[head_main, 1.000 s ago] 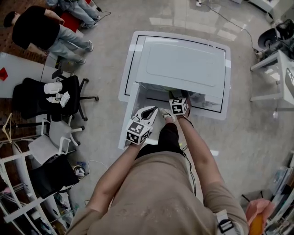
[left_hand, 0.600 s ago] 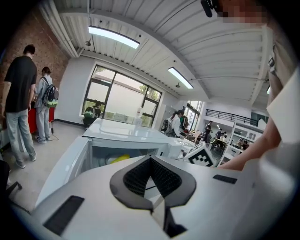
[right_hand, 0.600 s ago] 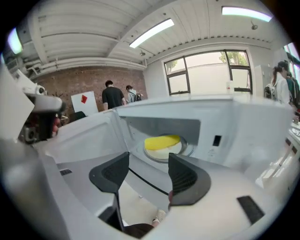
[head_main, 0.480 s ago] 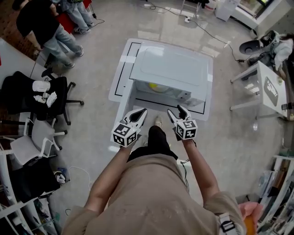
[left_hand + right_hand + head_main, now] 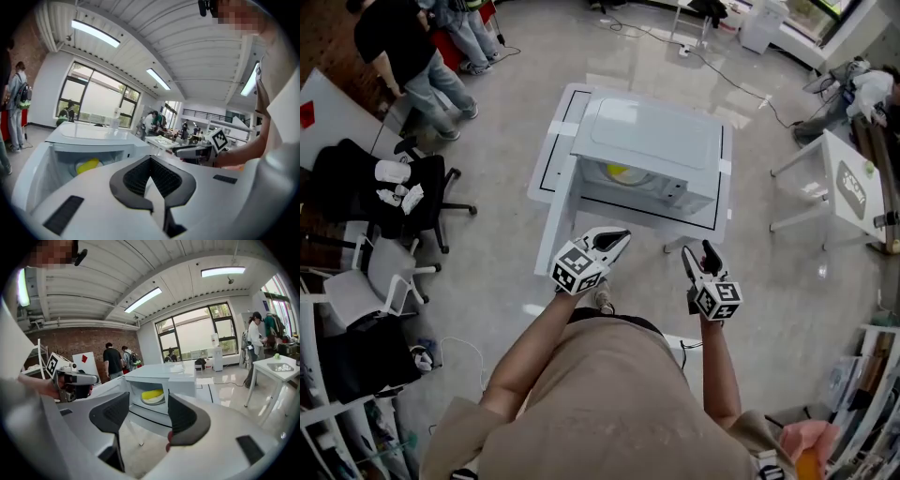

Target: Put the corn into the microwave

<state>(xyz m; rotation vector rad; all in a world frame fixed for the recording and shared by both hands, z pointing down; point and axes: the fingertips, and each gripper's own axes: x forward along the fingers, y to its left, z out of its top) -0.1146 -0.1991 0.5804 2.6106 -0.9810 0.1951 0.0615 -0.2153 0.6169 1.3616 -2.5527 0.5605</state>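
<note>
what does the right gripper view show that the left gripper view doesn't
Only the right gripper view: the right gripper with its jaws apart and nothing between them, the left gripper held off to one side, and a brick wall behind it.

Only the left gripper view: the left gripper's own jaws closed together on nothing, with the right gripper held out beyond them.

Both: the microwave standing open, with the yellow corn inside it.

Glossy grey floor [image 5: 492, 277], black office chair [image 5: 358, 186]
</note>
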